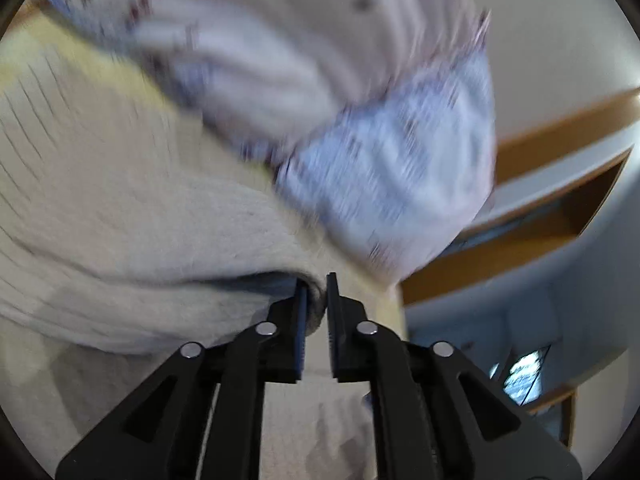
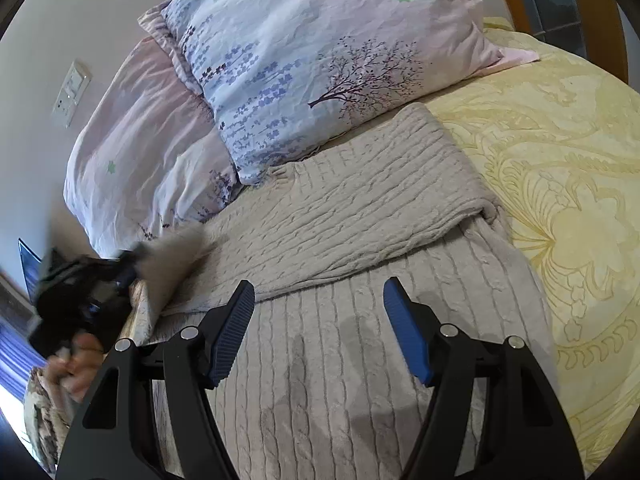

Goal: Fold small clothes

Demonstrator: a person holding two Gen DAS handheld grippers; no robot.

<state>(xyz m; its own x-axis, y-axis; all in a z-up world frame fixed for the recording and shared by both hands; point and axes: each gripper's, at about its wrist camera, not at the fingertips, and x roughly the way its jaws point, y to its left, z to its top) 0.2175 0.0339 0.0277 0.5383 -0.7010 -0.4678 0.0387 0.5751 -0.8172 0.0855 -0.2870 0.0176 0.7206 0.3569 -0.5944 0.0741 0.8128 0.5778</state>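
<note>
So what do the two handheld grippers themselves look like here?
Both are matte black plastic linkages with triangular cut-outs and silver round pivot pins. The right gripper has blue ribbed finger pads. The left gripper shows dark ribbed pads edge-on. No cables or sleeves are visible.

A knitted sweater (image 2: 352, 208) is lying on the bedspread (image 2: 560, 160), folded over itself. Two pillows (image 2: 304, 60) are sitting behind it, one leaning on the other. The left gripper (image 2: 120, 268) is pinching the sweater's left edge. The right gripper (image 2: 320, 312) is hanging over the near part.
</note>
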